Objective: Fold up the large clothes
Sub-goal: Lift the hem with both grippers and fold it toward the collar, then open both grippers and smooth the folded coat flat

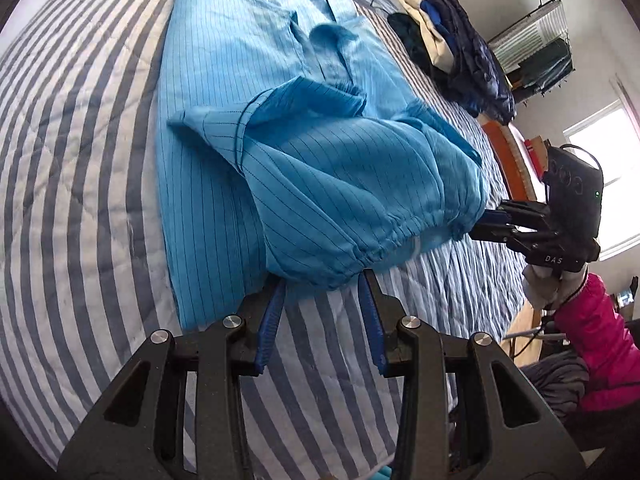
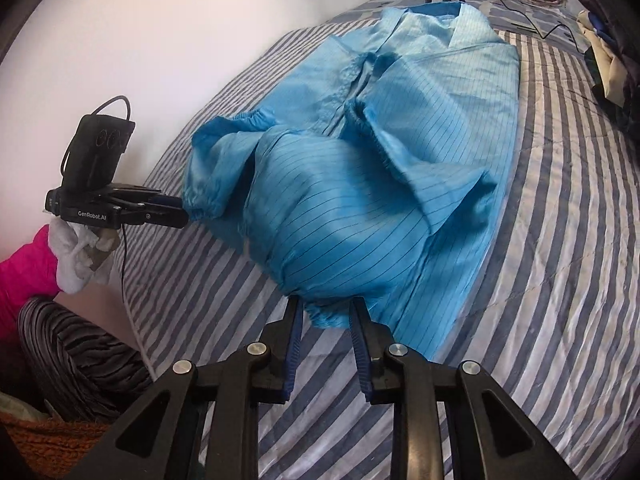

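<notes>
While lying on the striped bedspread [image 1: 80, 184], the blue garment [image 1: 224, 80] runs lengthwise away from both cameras, collar [image 2: 436, 10] at the far end and the near part doubled back in a puffed fold. Gathered elastic hem [image 1: 384, 244] faces the grippers. Left gripper [image 1: 324, 280]: jaws spread, tips at the hem's edge, no cloth pinched. Right gripper [image 2: 326, 304]: jaws apart, a hem corner between the tips, pads not pressing. Pile of dark clothes [image 1: 460, 44] beside the garment.
</notes>
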Available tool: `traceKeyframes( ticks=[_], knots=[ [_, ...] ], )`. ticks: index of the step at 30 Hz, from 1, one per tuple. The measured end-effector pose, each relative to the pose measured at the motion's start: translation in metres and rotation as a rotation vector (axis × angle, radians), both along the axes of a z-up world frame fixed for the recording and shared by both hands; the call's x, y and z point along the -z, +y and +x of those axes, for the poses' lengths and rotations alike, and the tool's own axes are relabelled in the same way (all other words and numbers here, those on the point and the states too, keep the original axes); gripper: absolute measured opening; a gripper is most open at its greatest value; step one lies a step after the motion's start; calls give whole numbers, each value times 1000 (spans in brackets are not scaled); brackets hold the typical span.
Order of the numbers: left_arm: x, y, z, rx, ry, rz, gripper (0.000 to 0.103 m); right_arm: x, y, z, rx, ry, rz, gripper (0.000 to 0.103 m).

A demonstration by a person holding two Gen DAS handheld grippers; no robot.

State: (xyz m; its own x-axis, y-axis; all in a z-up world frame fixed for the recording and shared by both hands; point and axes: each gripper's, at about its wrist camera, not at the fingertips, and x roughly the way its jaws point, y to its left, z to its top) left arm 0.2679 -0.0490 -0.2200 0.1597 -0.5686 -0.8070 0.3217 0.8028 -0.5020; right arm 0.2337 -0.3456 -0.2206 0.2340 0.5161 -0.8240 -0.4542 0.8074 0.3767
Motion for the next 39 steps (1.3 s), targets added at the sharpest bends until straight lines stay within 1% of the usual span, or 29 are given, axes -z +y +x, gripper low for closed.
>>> traceKeyframes(
  ticks=[3,5,7,9,11,12,14,17,19,20,21,22,24,25,27,28,30,32,34,35,37,39],
  knots=[
    [-7,0,18,-48,-47,8,37,-8,-3,16,21,-33,7,24],
    [-14,3,34,-100,-84,5,37,-15,-4,30,44,-64,13,25],
    [-24,9,49,-158,-130,6,37,-22,-7,45,89,-108,7,25],
    [-33,18,59,-215,-174,4,37,-28,-13,61,156,-155,-16,28],
    [-36,27,65,-252,-183,-23,37,-30,-22,73,222,-178,-36,32],
    [-37,31,64,-258,-183,-34,37,-31,-26,76,243,-183,-39,32],
    [-36,35,61,-250,-183,-41,37,-33,-30,73,245,-198,-37,32],
    [-31,35,50,-192,-175,-35,37,-34,-29,57,173,-188,11,31],
    [-21,29,48,-143,-151,-8,37,-31,-25,44,81,-166,54,31],
    [-18,24,50,-126,-142,13,37,-27,-22,39,23,-135,85,29],
    [-13,20,52,-117,-135,33,37,-25,-18,37,-12,-120,87,29],
    [-9,18,55,-115,-127,43,37,-19,-11,34,-50,-104,66,28],
    [-3,16,59,-123,-117,47,37,-6,3,33,-110,-84,-8,27],
    [0,15,61,-131,-113,46,37,0,10,34,-130,-78,-53,27],
    [6,14,67,-142,-111,60,37,9,20,41,-141,-96,-137,26],
    [7,13,69,-142,-113,67,37,9,22,49,-129,-114,-170,26],
    [8,10,74,-146,-123,91,37,3,23,67,-85,-152,-197,26],
    [9,9,82,-159,-136,103,37,-9,18,86,-9,-218,-204,26],
    [12,11,90,-190,-140,116,37,-20,8,102,90,-270,-205,29],
    [15,12,93,-199,-135,127,37,-24,1,109,141,-273,-203,31],
    [18,13,96,-212,-130,132,37,-29,-12,113,209,-265,-179,31],
    [16,17,93,-229,-151,126,37,-31,-22,102,236,-254,-144,31]
  ],
)
